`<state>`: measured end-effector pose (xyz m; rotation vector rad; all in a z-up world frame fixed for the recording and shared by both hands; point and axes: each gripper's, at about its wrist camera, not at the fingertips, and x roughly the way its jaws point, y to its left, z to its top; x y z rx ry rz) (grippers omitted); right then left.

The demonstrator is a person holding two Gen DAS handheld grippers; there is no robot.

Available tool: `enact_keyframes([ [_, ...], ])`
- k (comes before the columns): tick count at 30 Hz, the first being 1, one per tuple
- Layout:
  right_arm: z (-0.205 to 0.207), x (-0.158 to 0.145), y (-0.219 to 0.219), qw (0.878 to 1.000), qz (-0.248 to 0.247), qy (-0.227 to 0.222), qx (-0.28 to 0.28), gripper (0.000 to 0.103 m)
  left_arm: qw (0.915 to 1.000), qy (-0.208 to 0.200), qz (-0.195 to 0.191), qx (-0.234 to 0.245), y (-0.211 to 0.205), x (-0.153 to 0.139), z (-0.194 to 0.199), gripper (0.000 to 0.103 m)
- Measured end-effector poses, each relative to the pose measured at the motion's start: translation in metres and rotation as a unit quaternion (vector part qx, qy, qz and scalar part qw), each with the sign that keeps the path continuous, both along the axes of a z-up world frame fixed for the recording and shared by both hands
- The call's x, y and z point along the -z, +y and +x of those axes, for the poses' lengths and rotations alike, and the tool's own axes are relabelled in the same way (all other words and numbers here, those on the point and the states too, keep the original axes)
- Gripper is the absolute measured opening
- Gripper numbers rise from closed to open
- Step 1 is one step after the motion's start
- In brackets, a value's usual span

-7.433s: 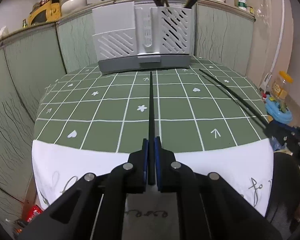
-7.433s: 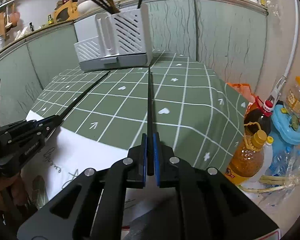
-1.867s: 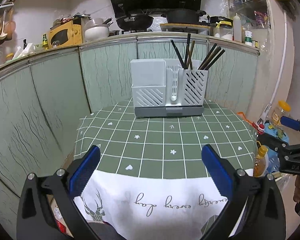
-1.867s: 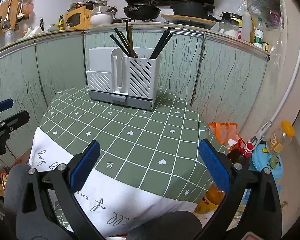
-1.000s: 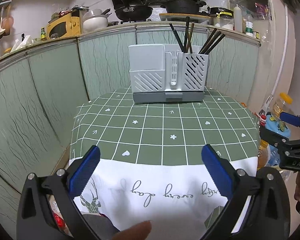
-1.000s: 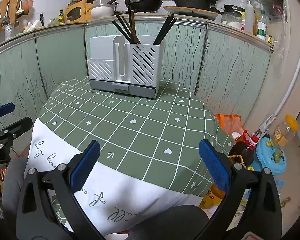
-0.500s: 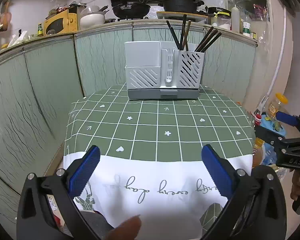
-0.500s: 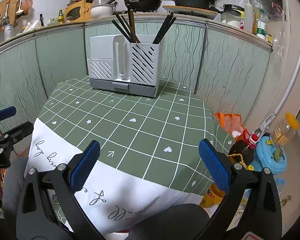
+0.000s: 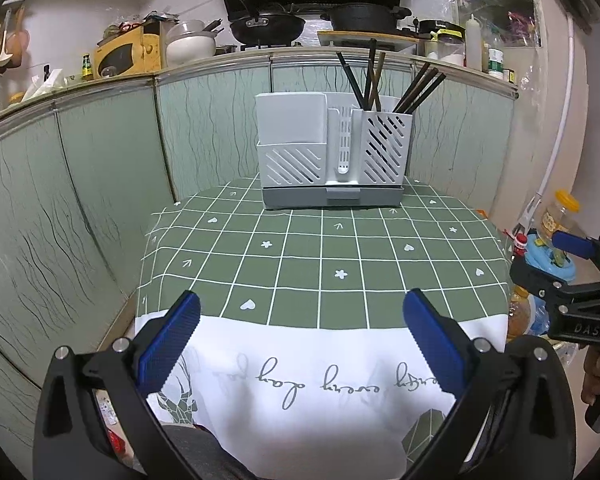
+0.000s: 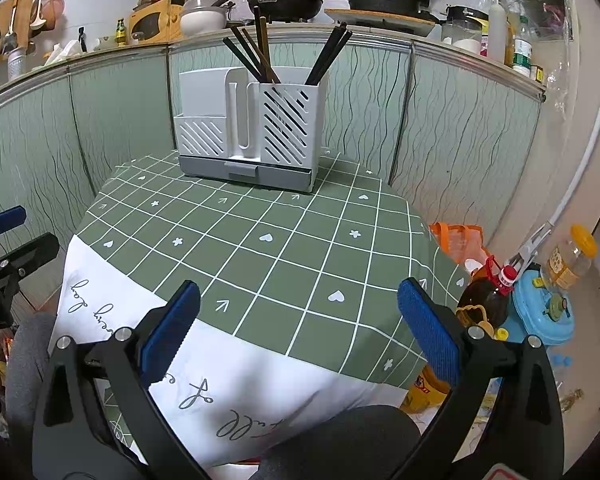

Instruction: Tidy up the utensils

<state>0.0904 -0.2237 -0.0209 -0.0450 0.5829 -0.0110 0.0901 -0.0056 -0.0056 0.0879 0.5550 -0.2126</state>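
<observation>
Left tool and right tool hover spread wide, empty.

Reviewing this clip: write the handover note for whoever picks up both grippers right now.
Left gripper: open, empty, held at the near edge of the table.
Right gripper: open, empty, also at the near edge.
Chopsticks: all standing in the right compartment of the white utensil holder at the far side of the table.
Done: no loose utensils visible on the tablecloth.
Left: nothing apparent; the holder's left compartment shows nothing sticking out.
</observation>
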Motion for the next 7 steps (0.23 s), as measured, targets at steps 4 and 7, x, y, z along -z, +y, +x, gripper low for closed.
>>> enact_keyframes([
  [4, 0.0002, 0.0005, -0.0005, 1.0, 0.0, 0.0, 0.001, 0.095, 1.0, 0.0, 0.005, 0.0, -0.001, 0.0005, 0.001, 0.099],
  [7, 0.0012, 0.0013, -0.0013, 1.0, 0.001, 0.001, 0.001, 0.095, 1.0, 0.002, 0.004, 0.0, -0.0006, 0.0012, 0.0029, 0.099],
])
